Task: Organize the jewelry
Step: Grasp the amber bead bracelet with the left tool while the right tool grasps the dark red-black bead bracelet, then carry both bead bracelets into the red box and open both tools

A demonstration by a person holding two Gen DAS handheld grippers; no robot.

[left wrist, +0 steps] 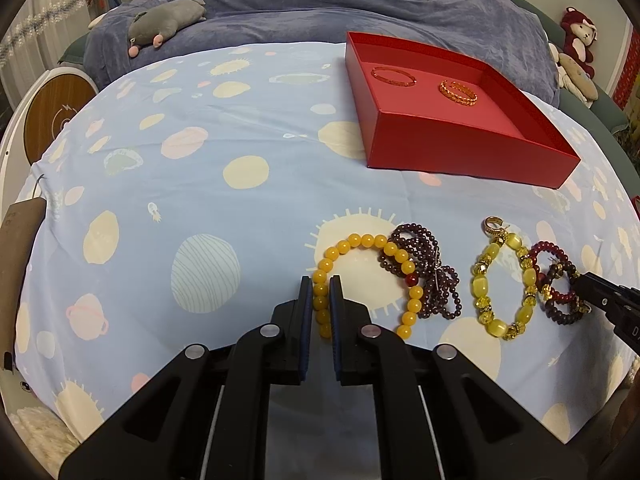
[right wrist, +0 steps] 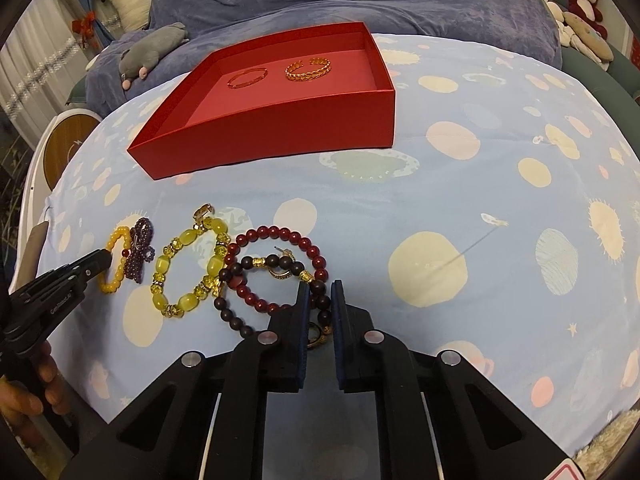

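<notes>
The yellow bead bracelet (left wrist: pixel 362 276) lies on the planet-print sheet (left wrist: pixel 208 168) of the bed, nearer the viewer than the red box (left wrist: pixel 460 148) and to its left. The left tongs (left wrist: pixel 322 292) have their two fingers set either side of the bracelet's left arc, beads showing in the narrow gap; whether the pads actually press the beads cannot be told. A purple bead strand (left wrist: pixel 430 276) overlaps the yellow bracelet's right side. Further right, still in front of the box, lies a pale yellow stone bracelet (left wrist: pixel 502 284) with a small gold ring (left wrist: pixel 494 226) just beside its top. Beyond that, a dark red bead bracelet (right wrist: pixel 280 268) and a brown-and-gold bead bracelet (right wrist: pixel 256 288) lie crossed over each other. The right tongs (right wrist: pixel 320 300) straddle dark beads of the brown bracelet, narrowly parted; contact is unclear. Inside the box rest a thin gold bangle (right wrist: pixel 247 77) and a gold chain-pattern bangle (right wrist: pixel 308 69), side by side, apart.
</notes>
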